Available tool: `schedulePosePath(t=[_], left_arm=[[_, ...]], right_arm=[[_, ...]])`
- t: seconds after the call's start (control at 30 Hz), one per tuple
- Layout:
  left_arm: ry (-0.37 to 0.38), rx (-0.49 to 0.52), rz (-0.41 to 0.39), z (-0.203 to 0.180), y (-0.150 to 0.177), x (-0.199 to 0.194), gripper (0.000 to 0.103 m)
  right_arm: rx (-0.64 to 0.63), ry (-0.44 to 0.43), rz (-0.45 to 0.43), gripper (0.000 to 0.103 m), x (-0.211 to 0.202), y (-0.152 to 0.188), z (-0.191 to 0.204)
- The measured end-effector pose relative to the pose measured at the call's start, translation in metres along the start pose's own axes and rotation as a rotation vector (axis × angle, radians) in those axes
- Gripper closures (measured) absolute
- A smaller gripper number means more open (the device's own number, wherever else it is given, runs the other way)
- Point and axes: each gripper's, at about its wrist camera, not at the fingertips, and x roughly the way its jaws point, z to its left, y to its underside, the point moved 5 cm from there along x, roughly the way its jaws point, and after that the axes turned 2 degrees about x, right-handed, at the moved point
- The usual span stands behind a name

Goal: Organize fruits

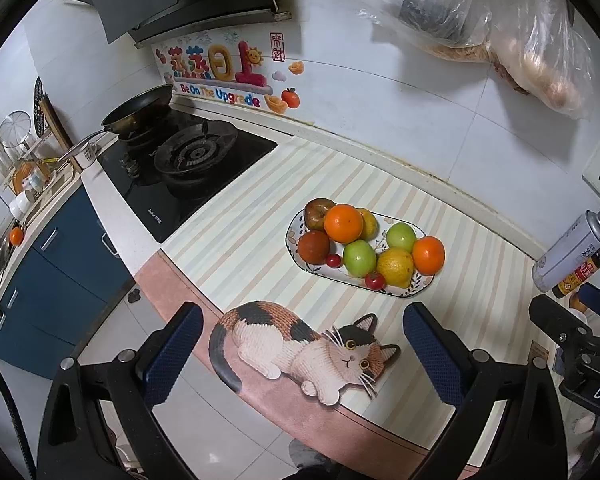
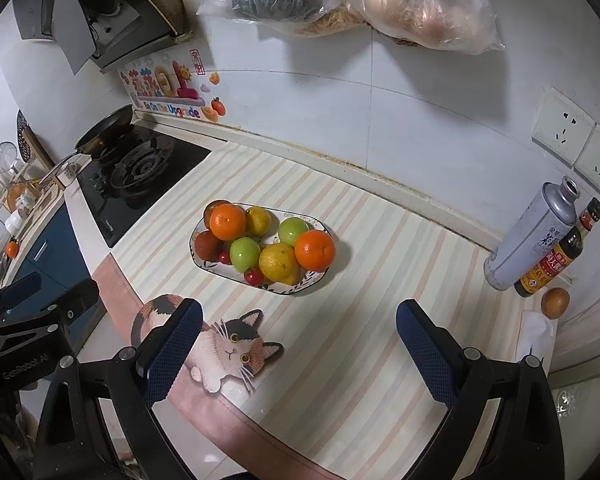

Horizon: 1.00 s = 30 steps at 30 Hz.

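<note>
Fruits (image 1: 364,246) piled on plate (image 1: 416,286) — beyond both spread, empty tools.

Both tools were matte black frames with silver screws at the joints. The left gripper (image 1: 302,354) carried dark blue, finely textured pads (image 1: 172,354) on its fingers; the right gripper (image 2: 298,350) matched it. White lettering marked their bodies: "GenRobot.AI" on the left, "DAS" on the right

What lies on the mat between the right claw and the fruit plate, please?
In the right wrist view, only bare striped mat separates the right claw from the fruit plate; the cat print sits off left.
</note>
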Motion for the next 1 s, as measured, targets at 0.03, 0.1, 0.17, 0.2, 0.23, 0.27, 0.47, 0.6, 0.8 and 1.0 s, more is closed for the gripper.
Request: schedulePosePath(t=[0.03, 0.1, 0.17, 0.2, 0.23, 0.27, 0.47, 0.6, 0.8, 1.0], left_arm=[[-0.002, -0.001, 0.000, 0.000, 0.000, 0.001, 0.001], [-0.001, -0.001, -0.002, 0.001, 0.001, -0.001, 0.001], [-0.005, -0.001, -0.003, 0.001, 0.002, -0.001, 0.001], [-0.005, -0.003, -0.003, 0.001, 0.002, -0.001, 0.001], [-0.004, -0.005, -0.003, 0.000, 0.003, 0.000, 0.001], [-0.005, -0.002, -0.003, 0.001, 0.002, -0.001, 0.001], [-0.002, -0.005, -0.005, 0.000, 0.003, -0.002, 0.001], [-0.007, -0.009, -0.009, -0.002, 0.003, -0.006, 0.001], [-0.002, -0.005, -0.012, -0.005, 0.004, -0.009, 0.001], [0.000, -0.009, -0.012, -0.006, 0.005, -0.014, 0.001]], right_arm=[[0.001, 0.000, -0.001, 0.003, 0.000, 0.000, 0.000], [-0.002, 0.001, -0.001, 0.003, 0.000, 0.000, 0.001], [0.000, 0.000, -0.001, 0.003, 0.000, 0.001, 0.001], [-0.002, 0.000, -0.002, 0.003, -0.001, 0.001, 0.002], [-0.004, 0.002, -0.001, 0.003, -0.001, 0.001, 0.002], [-0.006, 0.001, -0.001, 0.003, -0.001, 0.001, 0.002], [-0.007, 0.000, 0.000, 0.003, -0.001, 0.001, 0.003], [-0.010, -0.005, 0.000, 0.003, -0.002, 0.002, 0.004], [-0.024, -0.013, 0.000, 0.003, -0.003, 0.001, 0.006], [-0.032, -0.021, 0.006, 0.003, -0.003, 0.001, 0.005]])
